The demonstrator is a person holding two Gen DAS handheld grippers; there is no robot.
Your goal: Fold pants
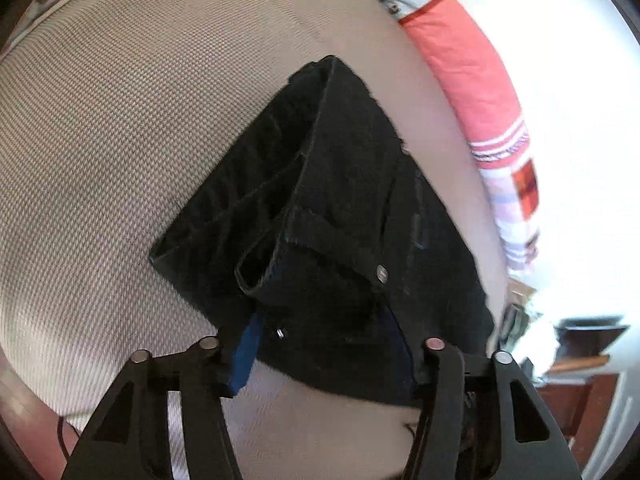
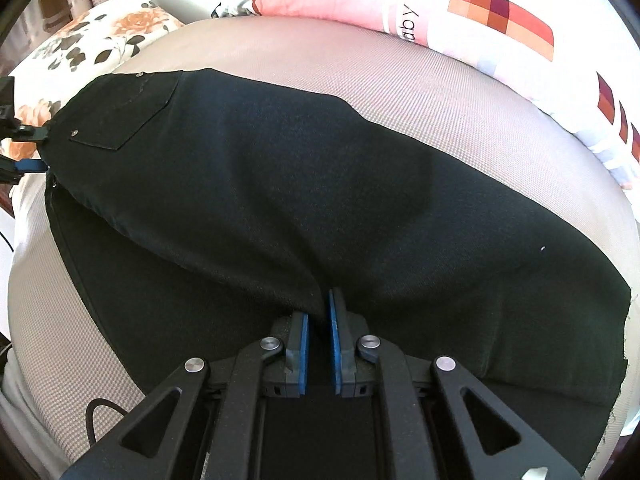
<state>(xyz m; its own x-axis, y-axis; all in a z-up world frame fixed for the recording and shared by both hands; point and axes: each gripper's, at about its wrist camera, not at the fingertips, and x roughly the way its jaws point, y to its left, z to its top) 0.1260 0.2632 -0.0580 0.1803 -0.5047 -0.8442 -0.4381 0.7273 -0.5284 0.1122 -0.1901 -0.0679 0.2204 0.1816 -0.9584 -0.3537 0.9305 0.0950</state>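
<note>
One pillow (image 2: 440, 12) w/ "Mama" print — black pants (image 2: 320, 184) below.

This is a home bedroom: a bed (image 2: 460, 92) with a beige woven cover, a floral pillow (image 2: 92, 36) at 10 o'clock, and a pink patchwork quilt (image 2: 500, 20) at 1 o'clock.

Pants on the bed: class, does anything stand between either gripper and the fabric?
Nothing visible does. The right gripper is pinching a ridge of the black pants, and the left gripper has its jaws spread around the waistband end, directly at the cloth.
</note>
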